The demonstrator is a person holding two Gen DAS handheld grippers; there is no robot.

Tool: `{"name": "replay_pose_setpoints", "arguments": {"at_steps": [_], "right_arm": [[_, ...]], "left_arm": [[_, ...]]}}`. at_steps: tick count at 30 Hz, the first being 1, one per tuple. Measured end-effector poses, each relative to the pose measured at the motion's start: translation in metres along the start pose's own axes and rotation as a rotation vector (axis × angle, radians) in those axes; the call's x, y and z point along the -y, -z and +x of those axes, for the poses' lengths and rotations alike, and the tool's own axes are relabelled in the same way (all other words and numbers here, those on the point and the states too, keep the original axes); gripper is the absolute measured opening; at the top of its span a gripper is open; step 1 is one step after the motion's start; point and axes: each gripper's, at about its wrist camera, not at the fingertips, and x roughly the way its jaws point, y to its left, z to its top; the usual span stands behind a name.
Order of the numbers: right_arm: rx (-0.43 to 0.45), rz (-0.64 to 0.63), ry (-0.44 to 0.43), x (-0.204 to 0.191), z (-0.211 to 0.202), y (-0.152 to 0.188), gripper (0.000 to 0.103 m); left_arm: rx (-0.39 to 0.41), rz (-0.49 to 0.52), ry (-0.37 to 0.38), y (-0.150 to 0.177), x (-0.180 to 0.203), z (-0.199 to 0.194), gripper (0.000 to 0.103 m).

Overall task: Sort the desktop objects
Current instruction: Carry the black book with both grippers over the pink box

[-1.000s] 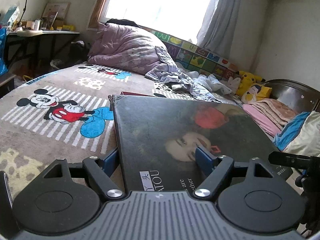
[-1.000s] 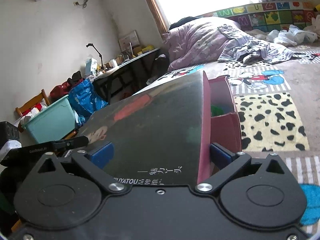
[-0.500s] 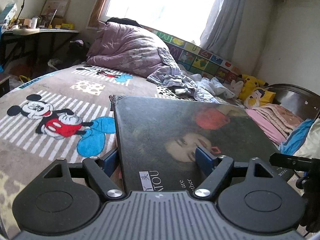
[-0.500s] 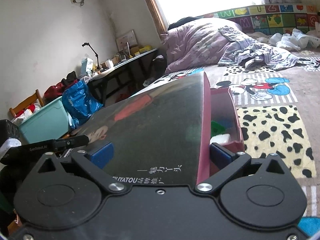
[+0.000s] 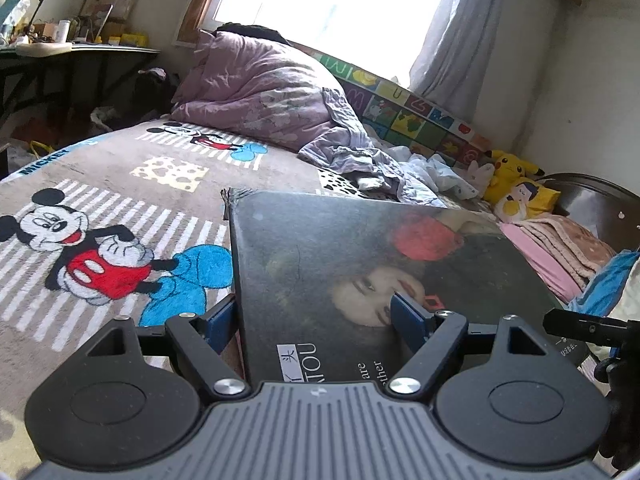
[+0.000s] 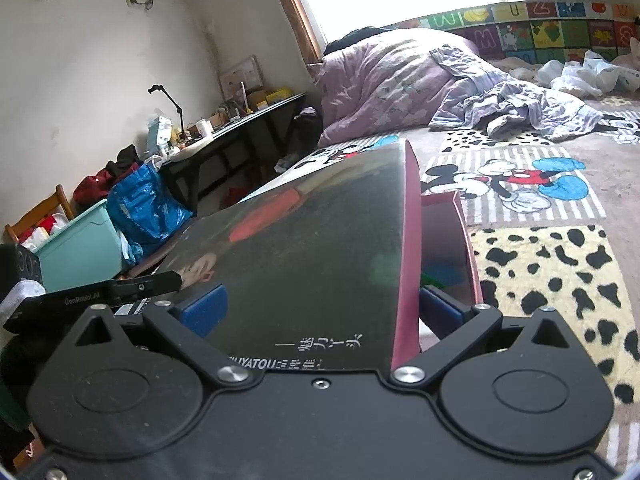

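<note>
Bedroom: bright window [image 5: 320, 4] lit a Mickey blanket [image 5: 100, 240]; cluttered desk [image 6: 240, 128] stood by white wall [image 6: 100, 60].

dark glossy box lid with a portrait print [image 5: 360, 280]: white lettering cut off by the gripper body, reads "...atou", "are", "...ther". right wrist view of the same lid [image 6: 320, 272]: "...iuyatou" plus chinese characters. black bar at lower left [image 6: 100, 296]: "genrobot.ai". grey cartoon-mouse bedspread [image 5: 60, 152], edge: "mickey".
</note>
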Motion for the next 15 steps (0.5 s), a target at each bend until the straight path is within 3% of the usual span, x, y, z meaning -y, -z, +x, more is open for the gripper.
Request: {"name": "replay_pose_setpoints", "arguments": {"at_steps": [15], "right_arm": [[-0.031, 0.021, 0.025, 0.018, 0.030, -0.017, 0.103]], "left_arm": [[-0.041, -0.070, 0.006, -0.008, -0.015, 0.046, 0.080]]}}
